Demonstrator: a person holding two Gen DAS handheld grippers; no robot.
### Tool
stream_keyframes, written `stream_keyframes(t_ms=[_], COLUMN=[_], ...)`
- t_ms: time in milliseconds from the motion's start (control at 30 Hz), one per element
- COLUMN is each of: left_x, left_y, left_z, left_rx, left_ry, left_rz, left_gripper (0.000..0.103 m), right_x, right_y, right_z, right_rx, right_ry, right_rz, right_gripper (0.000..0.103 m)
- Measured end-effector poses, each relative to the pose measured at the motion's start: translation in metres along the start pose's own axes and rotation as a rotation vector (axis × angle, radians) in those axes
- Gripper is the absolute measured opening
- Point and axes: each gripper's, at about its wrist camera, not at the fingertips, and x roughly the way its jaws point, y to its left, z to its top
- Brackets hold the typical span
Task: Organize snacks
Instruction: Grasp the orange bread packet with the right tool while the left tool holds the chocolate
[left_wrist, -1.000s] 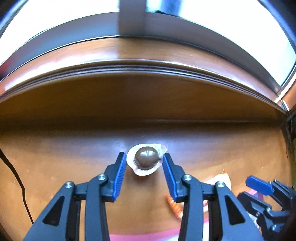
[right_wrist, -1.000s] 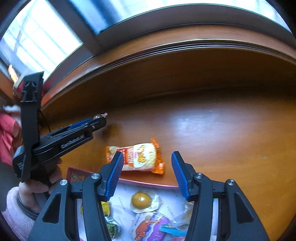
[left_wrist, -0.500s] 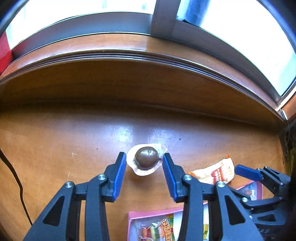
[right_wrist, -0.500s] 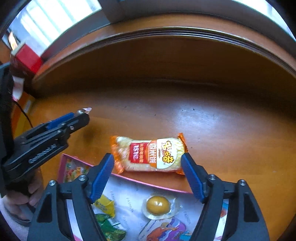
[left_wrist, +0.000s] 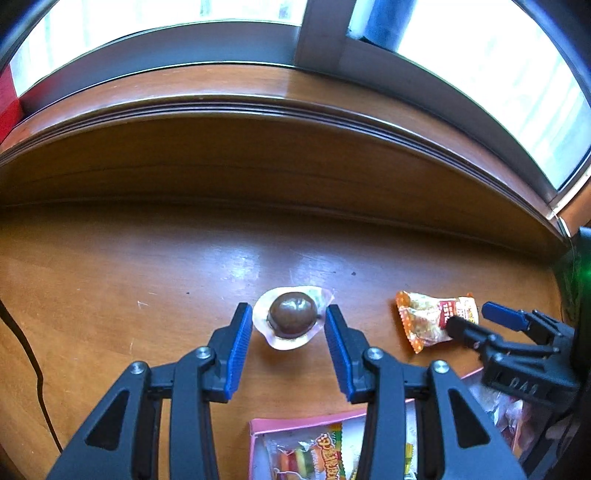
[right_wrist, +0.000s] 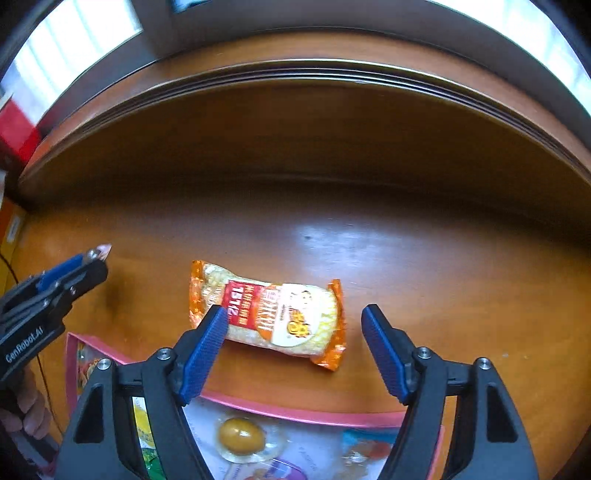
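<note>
My left gripper (left_wrist: 289, 322) is shut on a wrapped brown egg snack (left_wrist: 292, 315), pinching the clear wrapper's edges above the wooden table (left_wrist: 110, 280). My right gripper (right_wrist: 293, 326) is open, its fingers on either side of an orange and white snack packet (right_wrist: 273, 314) that lies flat on the table. The packet also shows in the left wrist view (left_wrist: 432, 317), with the right gripper (left_wrist: 476, 317) around it. A pink tray (right_wrist: 295, 413) holding a yellow egg snack (right_wrist: 242, 435) and other packets sits near the front. The left gripper shows at the left edge of the right wrist view (right_wrist: 92, 258).
A raised wooden sill (left_wrist: 258, 110) and window run along the back of the table. A black cable (left_wrist: 26, 354) trails down the left side. A red box (right_wrist: 16, 133) stands at the far left by the window. The tray's corner (left_wrist: 258, 424) lies under my left gripper.
My left gripper has lifted back with the brown egg snack, so the tray shows below it. My right gripper has opened wider and moved down around the orange packet.
</note>
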Motion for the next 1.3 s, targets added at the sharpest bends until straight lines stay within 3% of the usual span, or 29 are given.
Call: stream_keyframes(t_ms=[100,233,400,700,833,967,1200,1267,1300], left_x=[-0.001,0.000,0.001,0.001,0.002,0.000,0.003,0.004,0.004], left_y=[-0.001,0.000,0.001,0.005,0.005,0.005,0.003,0.002,0.001], left_z=[0.001,0.001,-0.001,0.002,0.003,0.005,0.006,0.006,0.007], left_rx=[0.004,0.010,0.019,0.029,0.030,0.032,0.049,0.054,0.056], left_ry=[-0.001,-0.003,0.002,0.001,0.004,0.010,0.023,0.025,0.025], left_rz=[-0.004,-0.007,-0.011,-0.014,-0.017,-0.021,-0.027,-0.028,-0.028], left_gripper=[0.043,0.043,0.043,0.043,0.043,0.043,0.043,0.043,0.043], right_x=[-0.007,-0.009,0.009,0.022,0.026,0.030,0.031,0.033,0.036], right_y=[-0.007,-0.005,0.013,0.020,0.007,-0.005,0.012,0.023,0.026], right_z=[-0.003,-0.013,-0.014,0.008,0.017,0.023,0.026,0.025,0.029], right_rx=[-0.021,-0.155,-0.254,-0.194,-0.082,-0.073,-0.128,-0.144,-0.154], right_ry=[-0.002,0.021,0.057,0.056,0.103,0.119,0.061,0.032,0.021], right_rz=[0.012,-0.019,-0.049,-0.046,0.044,0.103,0.037,0.005,-0.009], right_gripper=[0.076,0.076,0.076,0.076,0.076,0.076,0.075,0.069,0.060])
